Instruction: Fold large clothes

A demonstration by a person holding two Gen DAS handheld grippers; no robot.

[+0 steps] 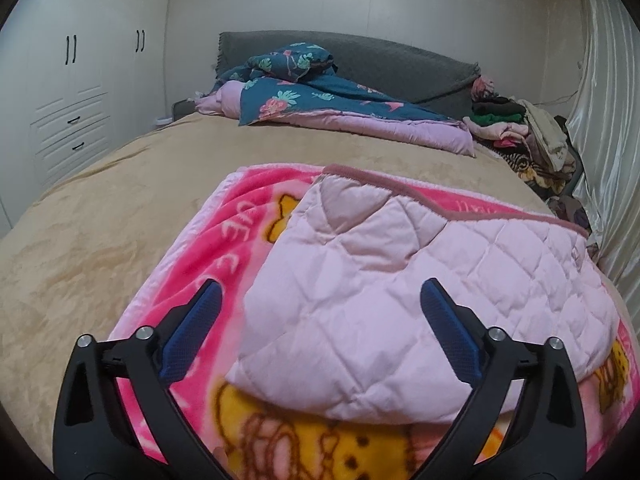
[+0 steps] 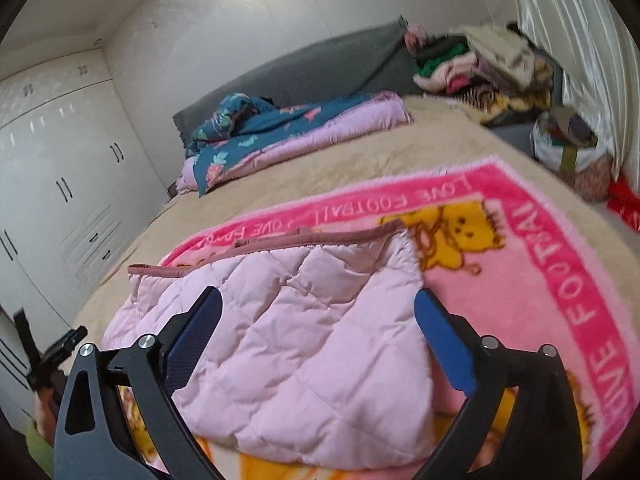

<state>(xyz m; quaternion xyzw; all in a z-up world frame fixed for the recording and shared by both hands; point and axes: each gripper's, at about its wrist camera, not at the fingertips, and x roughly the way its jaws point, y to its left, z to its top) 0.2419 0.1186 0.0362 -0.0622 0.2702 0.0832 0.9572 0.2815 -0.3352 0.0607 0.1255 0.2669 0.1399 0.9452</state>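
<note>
In the left wrist view, the left gripper (image 1: 320, 300) stands wide apart and holds nothing; below it the pale pink quilted garment (image 1: 400, 300) lies folded on the fleece cartoon blanket (image 1: 256, 216), which is spread on the beige bed cover (image 1: 100, 220). The fold seems laid down, so the step in hand looks like a release. In the right wrist view, the right gripper (image 2: 318, 308) is also spread and empty above the same garment (image 2: 288, 340), puffy with diamond stitching and a darker pink trim (image 2: 320, 240). Next, I think, each gripper must find a new edge for another fold.
</note>
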